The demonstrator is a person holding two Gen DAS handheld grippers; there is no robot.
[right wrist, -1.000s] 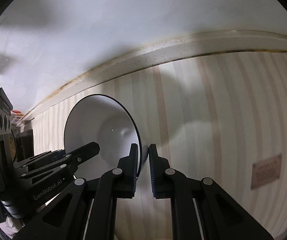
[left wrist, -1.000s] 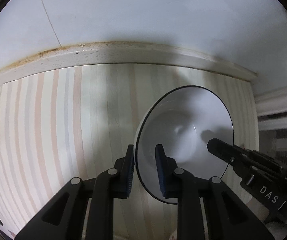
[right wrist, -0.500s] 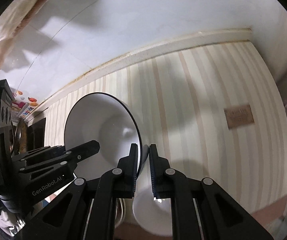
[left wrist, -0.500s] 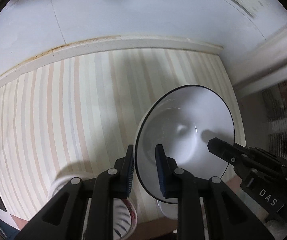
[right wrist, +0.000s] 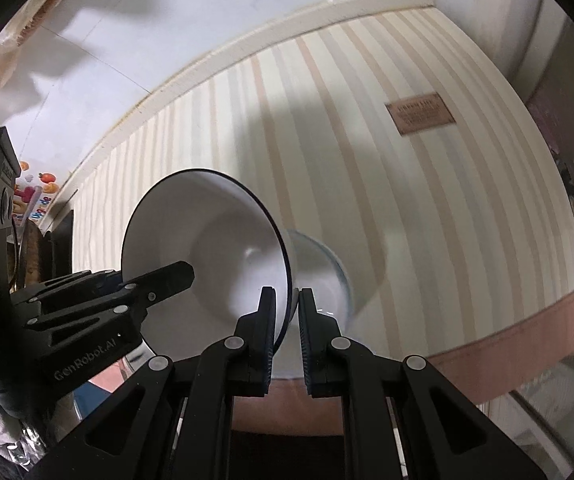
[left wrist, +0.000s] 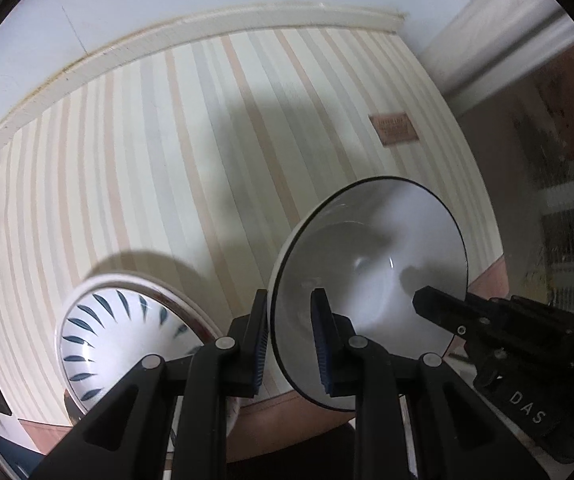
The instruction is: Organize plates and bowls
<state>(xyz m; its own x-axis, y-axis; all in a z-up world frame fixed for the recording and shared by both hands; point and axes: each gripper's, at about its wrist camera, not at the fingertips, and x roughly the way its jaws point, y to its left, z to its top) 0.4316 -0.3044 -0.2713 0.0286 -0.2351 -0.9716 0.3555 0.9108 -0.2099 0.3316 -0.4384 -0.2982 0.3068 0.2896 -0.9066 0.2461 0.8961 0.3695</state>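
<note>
White bowl (left wrist: 371, 276): tilted, rim pinched by L claw (left wrist: 290, 344) & R claw (right wrist: 287, 332), opp. sides; over striped bench (left wrist: 147, 160)

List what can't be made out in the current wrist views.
- Blue-leaf bowl, left wrist view: near side hidden by the left gripper.
- White bowl, right wrist view: whether it touches the dish beneath it; its own wall blocks that.
- Brown label on the striped cloth, both views: text too small.
- Left edge clutter, right wrist view: blurred, behind the other gripper.
</note>
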